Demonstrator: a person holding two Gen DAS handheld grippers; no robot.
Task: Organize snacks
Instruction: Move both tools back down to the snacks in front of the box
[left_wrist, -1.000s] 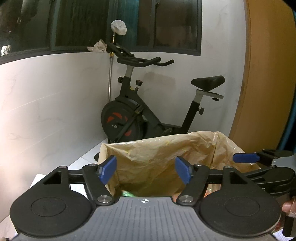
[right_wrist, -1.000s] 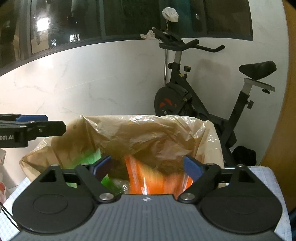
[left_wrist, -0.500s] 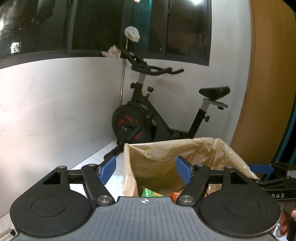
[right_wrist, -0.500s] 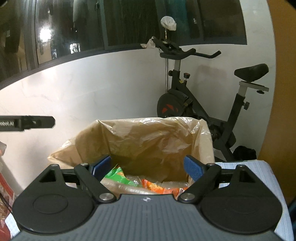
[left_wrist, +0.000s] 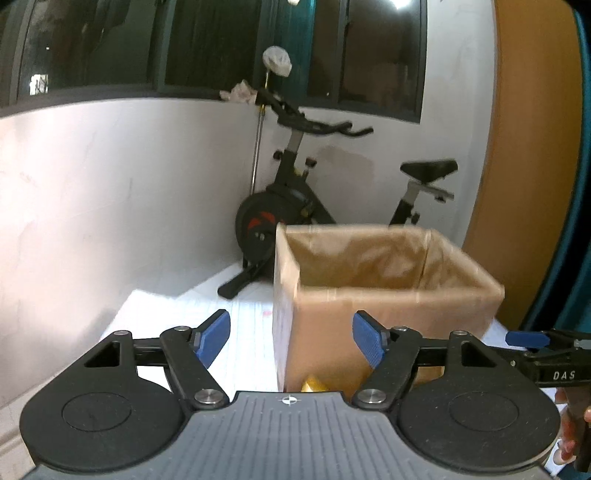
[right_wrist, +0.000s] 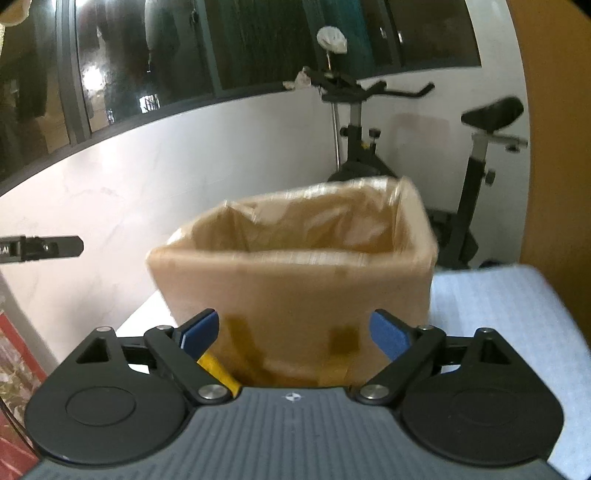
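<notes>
**Both grippers spread wide before the lined box**

Your left gripper (left_wrist: 291, 338) hangs with its blue pads apart and nothing between them, facing the cardboard box (left_wrist: 384, 295) that stands on the white table (left_wrist: 243, 332). The box sits just ahead and a little to the right of that gripper. A thin plastic liner (left_wrist: 369, 254) is folded over its rim, and from this height the contents are hidden. Motion blur softens the box edges in both views.

Your right gripper (right_wrist: 295, 332) is likewise released, its pads wide and holding nothing, with the box (right_wrist: 295, 280) squarely in front of it. Patches of tape (right_wrist: 343, 339) show on the near wall of the box. A yellow strip (right_wrist: 218, 369) lies low beside the inner edge of the gripper's left finger; what it is cannot be told.

In the left view, the right gripper (left_wrist: 532, 339) shows at the right edge, beside the box. In the right view, a tip of the left gripper (right_wrist: 51, 248) reaches in from the left edge.

Behind the table an exercise bike (left_wrist: 288, 214) stands against the white wall (left_wrist: 110, 192), under dark windows (left_wrist: 207, 44).
</notes>
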